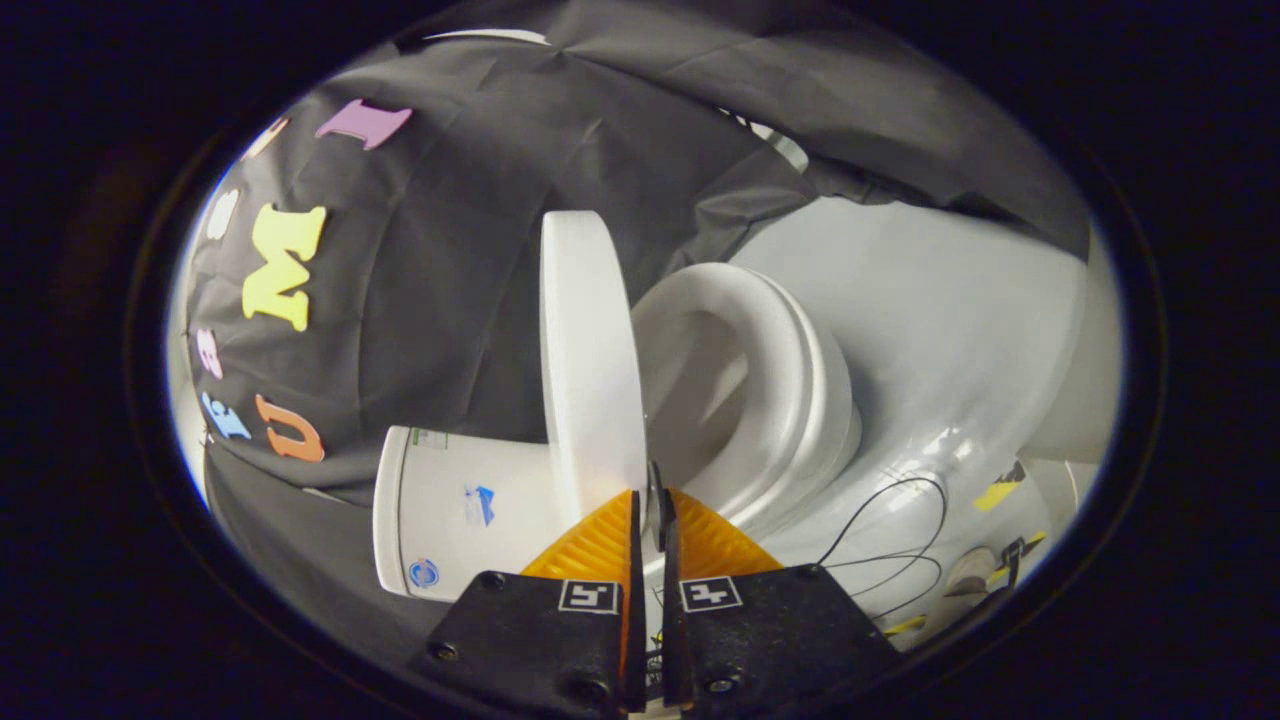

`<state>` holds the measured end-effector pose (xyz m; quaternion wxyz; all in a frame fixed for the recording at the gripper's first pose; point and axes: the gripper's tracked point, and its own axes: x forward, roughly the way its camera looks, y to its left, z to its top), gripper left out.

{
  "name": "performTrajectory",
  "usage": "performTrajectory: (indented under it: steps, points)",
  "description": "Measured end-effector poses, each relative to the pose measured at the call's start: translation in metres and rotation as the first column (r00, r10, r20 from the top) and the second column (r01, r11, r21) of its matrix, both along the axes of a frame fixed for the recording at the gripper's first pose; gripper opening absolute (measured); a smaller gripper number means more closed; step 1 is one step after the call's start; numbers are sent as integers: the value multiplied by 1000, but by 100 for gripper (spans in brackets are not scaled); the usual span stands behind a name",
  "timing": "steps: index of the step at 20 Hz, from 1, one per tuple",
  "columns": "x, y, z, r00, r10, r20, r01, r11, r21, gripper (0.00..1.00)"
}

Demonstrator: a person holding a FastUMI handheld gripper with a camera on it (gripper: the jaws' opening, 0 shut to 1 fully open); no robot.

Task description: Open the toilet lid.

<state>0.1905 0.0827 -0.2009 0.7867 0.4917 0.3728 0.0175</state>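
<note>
Black cloth wall (480, 250) behind a white toilet (930, 330); its tank (450, 520) partly hidden by the raised lid (590, 350). Gripper (648, 500) fingers pressed nearly together at the lid's edge; whether they pinch it is unclear. Thin cables (900, 530) lie beside the seat (770, 370).

Mounted on the tool (648, 500), looking forward along its two fingers, pressed nearly together. Rolled sideways relative to the toilet. Positioned close to the raised lid (590, 360), just ahead; seat (790, 380) beyond, tank (450, 510) beside, booth wall behind.
</note>
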Motion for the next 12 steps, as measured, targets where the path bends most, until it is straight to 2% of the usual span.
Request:
performTrajectory:
  steps: [6, 12]
  points:
    - [2, 18, 27, 998, 63, 24, -59, 991, -123, 9]
    - [2, 28, 44, 997, 78, 23, -73, 980, -185, 9]
